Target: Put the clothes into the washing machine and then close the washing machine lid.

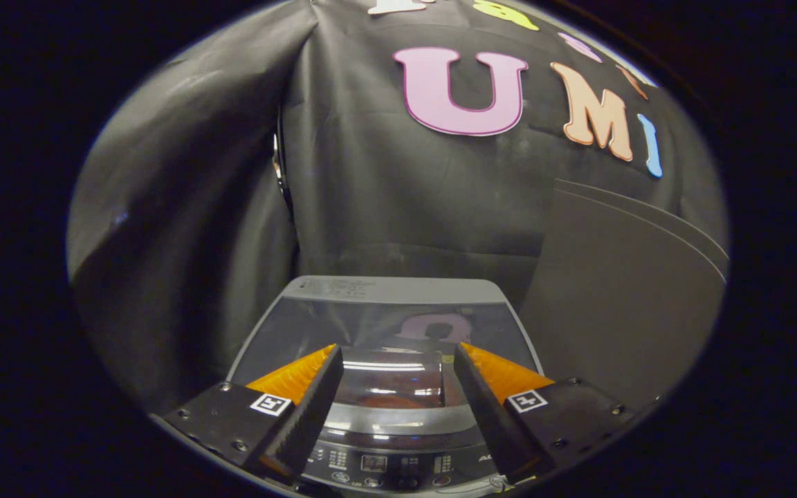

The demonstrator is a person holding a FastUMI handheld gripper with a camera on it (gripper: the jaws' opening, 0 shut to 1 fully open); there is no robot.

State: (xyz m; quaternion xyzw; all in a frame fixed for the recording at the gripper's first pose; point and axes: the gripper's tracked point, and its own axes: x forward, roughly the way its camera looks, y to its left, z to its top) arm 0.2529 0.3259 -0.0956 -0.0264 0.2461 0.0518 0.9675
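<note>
Black cloth walls the booth behind, and right below sits the washing machine (385, 290), its glass lid (385, 328) lying flat and closed over the tub. The gripper (396, 353) hovers above that lid, fingers spread wide apart, holding nothing. Control panel (381, 463) sits between and beneath the fingers.

Glossy, see-through lid (385, 325) on the washing machine (398, 290) — glass or clear plastic, catching bright reflections. Smooth grey plastic rim, shiny control panel (388, 463). Behind it, matt black cloth wall (405, 200) — softly creased. Gripper (398, 356) fingers apart, ridged inner faces.
</note>
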